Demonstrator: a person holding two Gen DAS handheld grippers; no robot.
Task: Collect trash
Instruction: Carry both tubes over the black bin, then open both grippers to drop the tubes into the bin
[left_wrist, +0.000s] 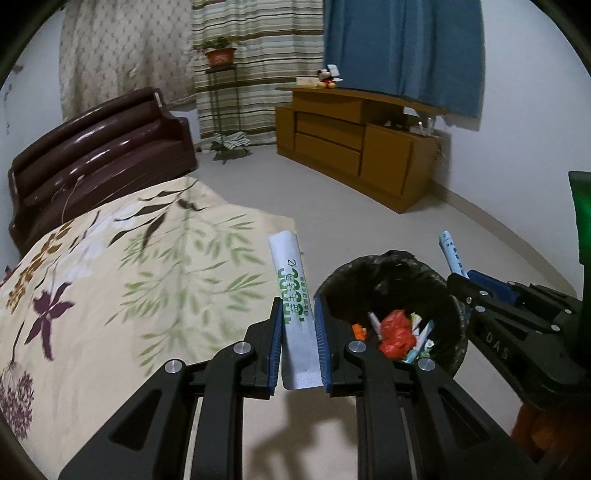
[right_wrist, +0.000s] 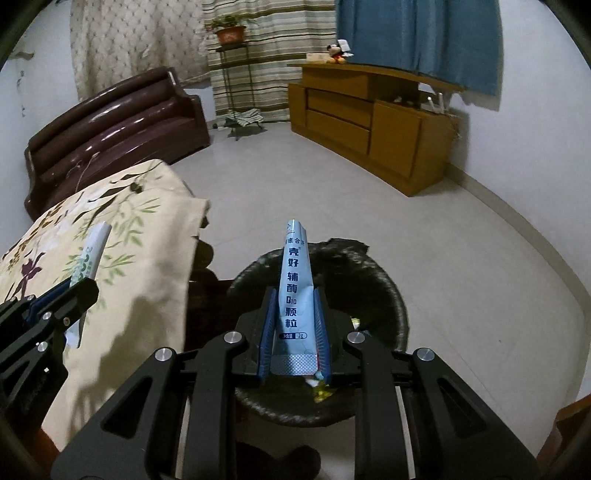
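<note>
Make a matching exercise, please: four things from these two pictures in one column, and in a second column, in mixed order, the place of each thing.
Things:
1. white sachet with green print
2. light blue sachet
3. red crumpled wrapper
4. potted plant

Places:
A. inside the black-lined trash bin
B. on the tall metal stand by the curtains
C. between the fingers of the left gripper
D. between the fingers of the right gripper, over the bin

Pairs: 1-C, 2-D, 3-A, 4-B
</note>
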